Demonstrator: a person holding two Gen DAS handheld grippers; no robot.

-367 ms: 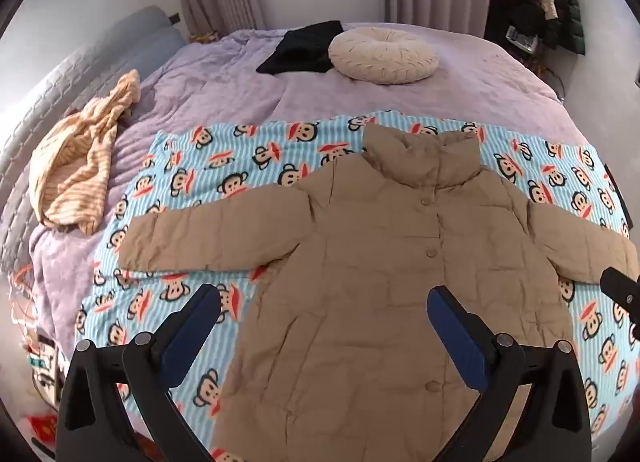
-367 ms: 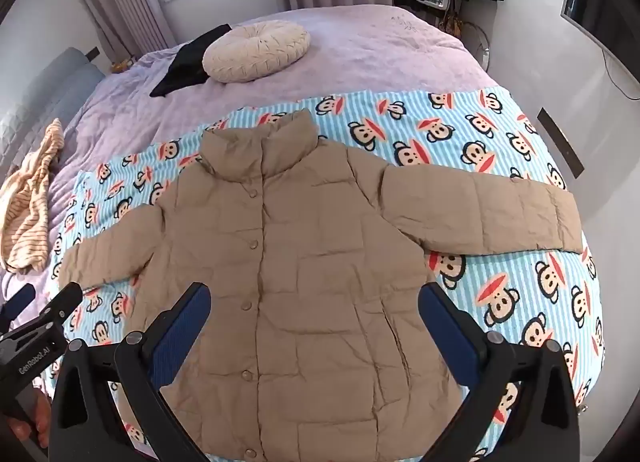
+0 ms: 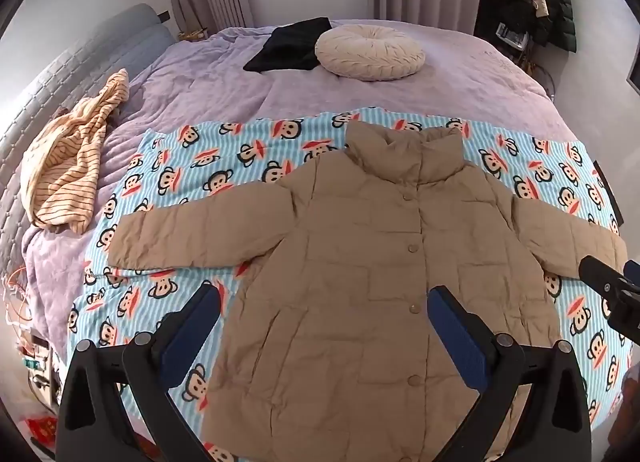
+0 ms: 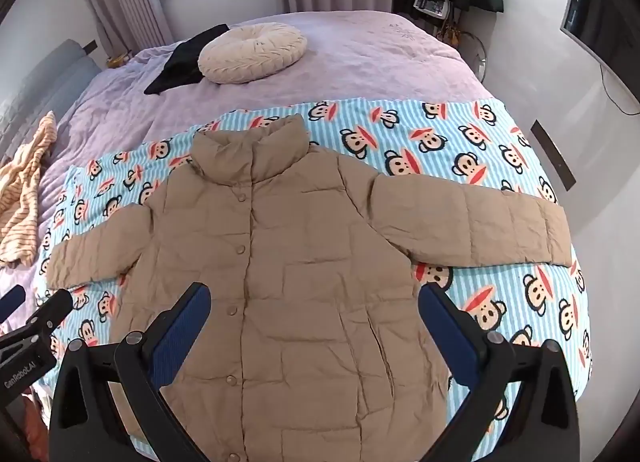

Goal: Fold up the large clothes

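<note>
Hovering over jacket (image 3: 360, 262), spread flat, buttoned, sleeves out, on monkey-print blanket (image 3: 192, 165) on bed. Risks, as judgement: puffy slick fabric may slip from pinch; grabbing blanket along with sleeve would drag it; fold may spring back. Left gripper (image 3: 324, 326) and right gripper (image 4: 316, 326): jaws fully spread, empty, touching nothing.

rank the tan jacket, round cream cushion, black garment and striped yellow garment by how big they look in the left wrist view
1. tan jacket, by far
2. striped yellow garment and round cream cushion: look alike, and the cushion lies farther off, so unranked
3. black garment, partly hidden by the cushion
</note>
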